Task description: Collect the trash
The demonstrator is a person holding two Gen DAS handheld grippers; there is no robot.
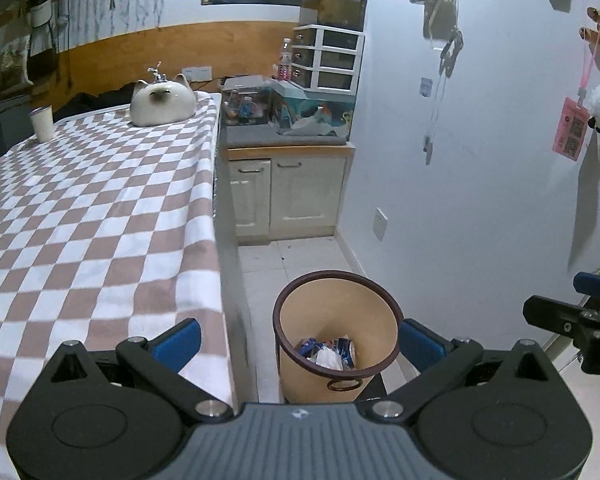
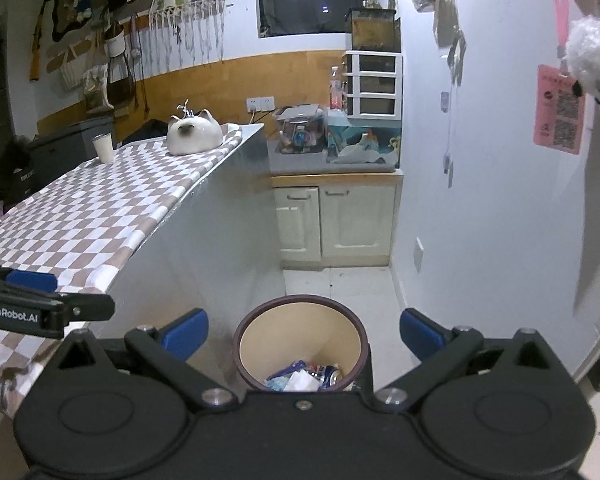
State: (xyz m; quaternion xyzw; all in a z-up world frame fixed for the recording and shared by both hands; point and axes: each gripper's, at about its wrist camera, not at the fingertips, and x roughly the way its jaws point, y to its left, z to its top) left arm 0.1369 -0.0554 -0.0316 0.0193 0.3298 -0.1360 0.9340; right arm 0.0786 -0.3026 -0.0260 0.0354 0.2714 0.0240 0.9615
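Left wrist view: both my grippers hang spread wide and empty above the trash bin.

My left gripper has its blue pads far apart, holding nothing, with the tan trash bin on the floor between them; my right gripper is just as wide over the same bin. Inside lie crumpled wrappers and white paper. Left of the bin runs the checkered tabletop, carrying a cat-shaped ceramic piece and a white cup at its far end. A cream cabinet stands beyond, against the wall.
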